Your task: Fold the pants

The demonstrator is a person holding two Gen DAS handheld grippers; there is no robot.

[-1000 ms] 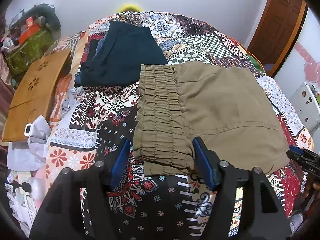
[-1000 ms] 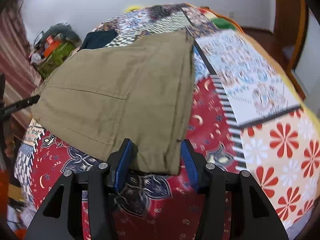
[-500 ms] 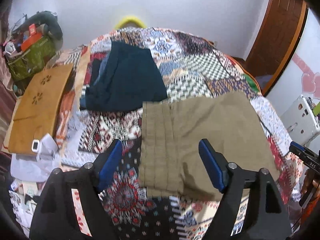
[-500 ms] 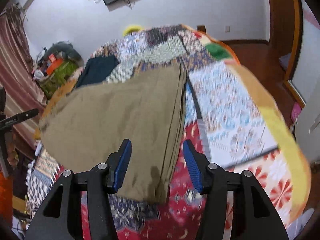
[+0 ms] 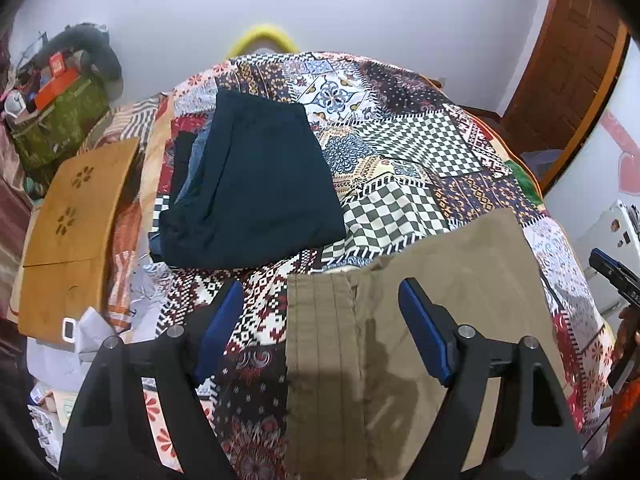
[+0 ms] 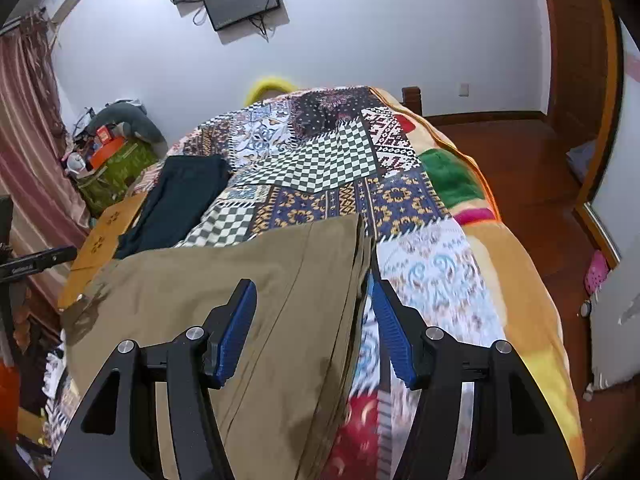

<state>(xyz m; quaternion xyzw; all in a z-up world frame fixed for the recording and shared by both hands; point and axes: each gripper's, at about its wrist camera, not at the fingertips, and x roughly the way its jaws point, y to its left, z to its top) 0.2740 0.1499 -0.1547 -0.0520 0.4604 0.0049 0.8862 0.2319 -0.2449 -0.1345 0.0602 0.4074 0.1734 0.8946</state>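
The khaki pants (image 5: 460, 264) lie folded into a flat rectangle on the patchwork quilt (image 5: 400, 140), elastic waistband at the left side. My left gripper (image 5: 318, 286) hovers above the waistband end, open, with nothing touching its blue pads (image 5: 424, 332). In the right wrist view the same pants (image 6: 200, 280) show their stacked folded edge on the right. My right gripper (image 6: 312, 284) hangs over that edge. Its jaws are opening, and the cloth lies below them, not pinched.
Dark navy folded clothes (image 5: 260, 184) lie on the quilt beyond the khaki pants. A wooden lap table (image 5: 72, 220) rests at the bed's left side, with a green bag (image 5: 60, 128) of clutter behind it. Wooden floor (image 6: 520, 168) and a door lie right of the bed.
Both grippers have drawn back and up from the near edge of the khaki pants, and their jaws stand wider. The pants stay flat on the quilt.
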